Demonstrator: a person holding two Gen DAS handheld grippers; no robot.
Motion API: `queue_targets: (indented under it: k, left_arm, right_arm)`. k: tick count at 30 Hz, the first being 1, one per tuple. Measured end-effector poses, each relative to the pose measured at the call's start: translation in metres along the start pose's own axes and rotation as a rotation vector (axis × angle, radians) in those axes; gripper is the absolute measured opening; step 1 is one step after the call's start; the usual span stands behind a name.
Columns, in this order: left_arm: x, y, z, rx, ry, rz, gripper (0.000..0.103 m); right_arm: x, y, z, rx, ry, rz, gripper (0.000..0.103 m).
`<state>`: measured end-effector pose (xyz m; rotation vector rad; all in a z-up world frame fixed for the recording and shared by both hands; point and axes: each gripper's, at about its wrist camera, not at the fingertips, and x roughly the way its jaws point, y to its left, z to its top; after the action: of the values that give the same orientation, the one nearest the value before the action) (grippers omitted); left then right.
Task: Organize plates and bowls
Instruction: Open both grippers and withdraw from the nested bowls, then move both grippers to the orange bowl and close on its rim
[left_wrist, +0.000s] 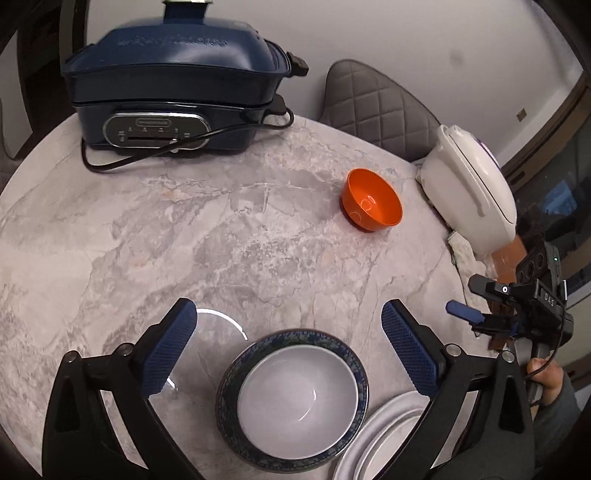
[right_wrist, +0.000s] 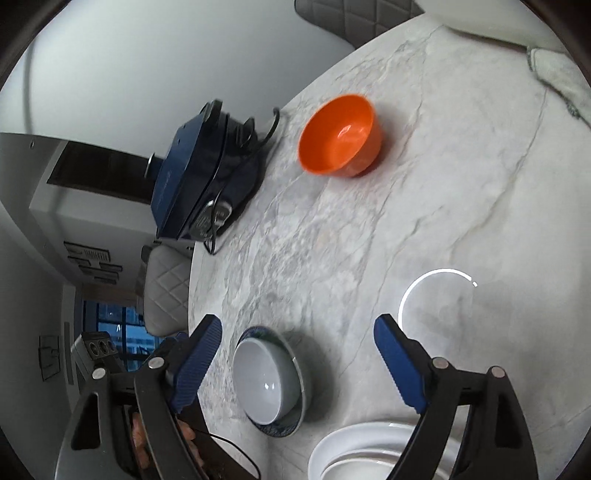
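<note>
Both the left gripper (left_wrist: 288, 332) and right gripper (right_wrist: 297, 341) hover with jaws spread and empty over the white bowl (left_wrist: 297, 397) nested in the blue-rimmed plate (left_wrist: 229, 384), while the orange bowl (left_wrist: 371, 201) sits apart across the counter (left_wrist: 221, 229), likely the next one to stack.

Both hand-held grippers, left (left_wrist: 288, 332) and right (right_wrist: 297, 345), gape empty.

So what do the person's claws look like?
Both look alike. The left claw has black plastic arms with triangular cut-outs, silver round pins at the joints, and two flat blue fingers with a bumpy, ribbed grip. The right claw matches it. Seen from the left wrist view, its body carries white letters and a thin black cable, held by a bare hand with a dark sleeve.
</note>
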<state>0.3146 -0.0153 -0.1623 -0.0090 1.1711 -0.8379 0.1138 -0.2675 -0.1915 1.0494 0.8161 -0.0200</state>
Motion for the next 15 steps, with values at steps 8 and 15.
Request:
queue_targets:
  k: [8,15]
  left_arm:
    - [0.081,-0.048,0.124,0.16,0.119,0.051,0.1]
    - [0.173,-0.071,0.171,0.175,0.239,-0.014,0.1]
  right_arm:
    - [-0.013,-0.033,0.104,0.042,-0.051,-0.08,0.074]
    - [0.031,-0.061,0.151,0.112,0.033,-0.058,0.066]
